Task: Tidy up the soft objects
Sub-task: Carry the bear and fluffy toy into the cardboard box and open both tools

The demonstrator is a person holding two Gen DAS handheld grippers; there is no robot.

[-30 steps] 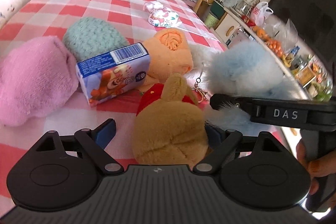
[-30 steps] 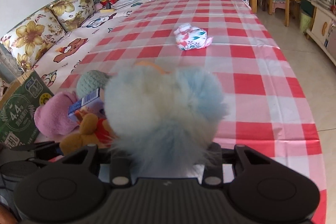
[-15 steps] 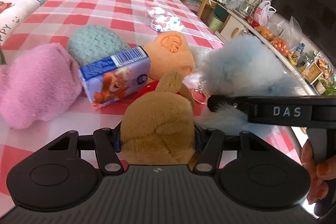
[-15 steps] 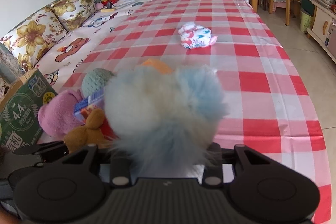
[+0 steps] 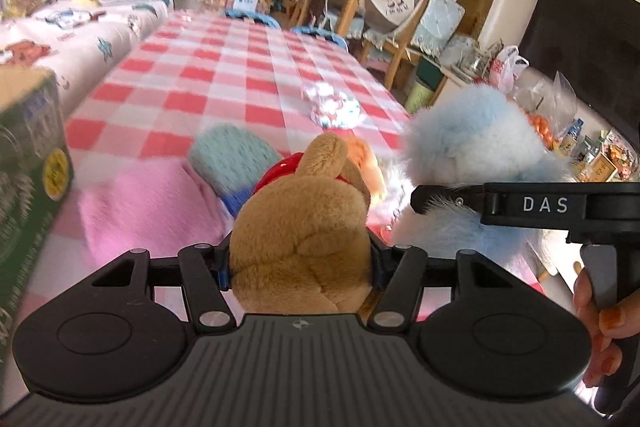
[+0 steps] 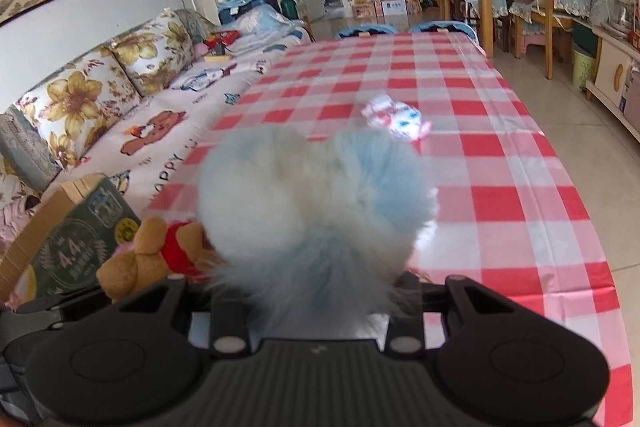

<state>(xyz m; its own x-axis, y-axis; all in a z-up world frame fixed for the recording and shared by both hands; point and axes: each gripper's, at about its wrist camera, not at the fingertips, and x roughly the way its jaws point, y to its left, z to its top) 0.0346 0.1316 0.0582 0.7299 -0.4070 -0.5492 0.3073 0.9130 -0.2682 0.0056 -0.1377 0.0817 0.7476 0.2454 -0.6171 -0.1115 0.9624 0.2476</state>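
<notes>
Left wrist | left tool point(image 5: 300, 263) clamps one brown bear point(image 5: 300, 227) | right tool point(image 6: 316, 303) clamps one blue pompom point(image 6: 312, 203)

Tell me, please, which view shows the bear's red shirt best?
The right wrist view: the bear lies side-on there, its red shirt plain. The left wrist view sees the bear from behind, with only a red sliver by its ear.
</notes>
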